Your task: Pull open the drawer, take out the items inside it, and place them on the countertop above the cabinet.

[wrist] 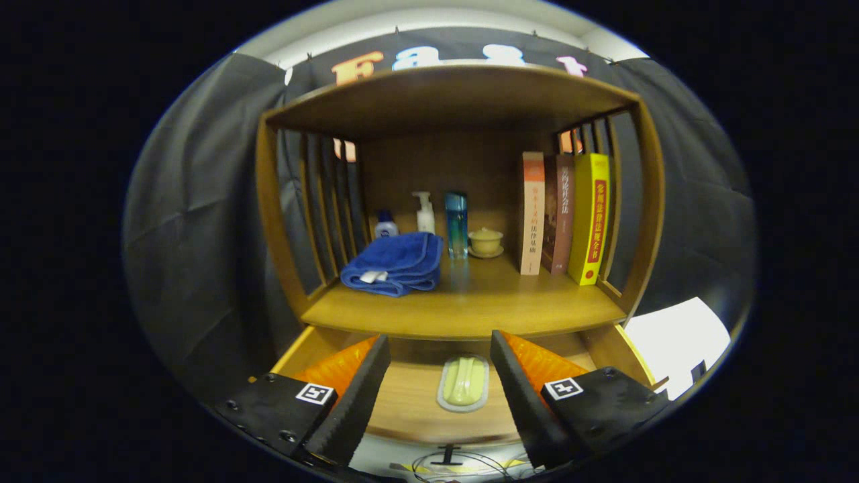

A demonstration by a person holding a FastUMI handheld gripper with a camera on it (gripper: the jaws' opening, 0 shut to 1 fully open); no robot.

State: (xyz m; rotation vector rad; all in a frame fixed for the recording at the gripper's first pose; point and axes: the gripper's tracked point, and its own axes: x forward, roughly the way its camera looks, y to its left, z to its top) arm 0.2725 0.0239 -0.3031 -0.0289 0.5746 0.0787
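gripper [439,376]: we see both black fingers spread wide apart, nothing clamped, orange sides facing outward, square markers on the bodies
fingers: left pad [356,396] and right pad [517,396] hang over the open drawer, touching nothing we can make out
drawer [409,409]: pulled open under the shelf, wood floor exposed between the fingers
task item: pale green soap-like bar in a light oval dish [463,384], lying flat on the drawer floor, between the two fingers and just ahead of the tips, not in contact
cables [463,463]: thin wires and a small black stand below the drawer front
countertop [470,305]: wood surface directly above the drawer, front strip bare
blue towel [394,263]: folded, left side of the countertop, white tag facing us
books [567,218]: three upright at the right side, orange-white, brown, yellow, touching each other
back row: small blue-capped bottle [386,225], white pump bottle [425,213], tall teal bottle [456,225], lidded cup on saucer [486,241], all behind or beside the towel
cabinet frame [272,201]: slatted sides, top board above
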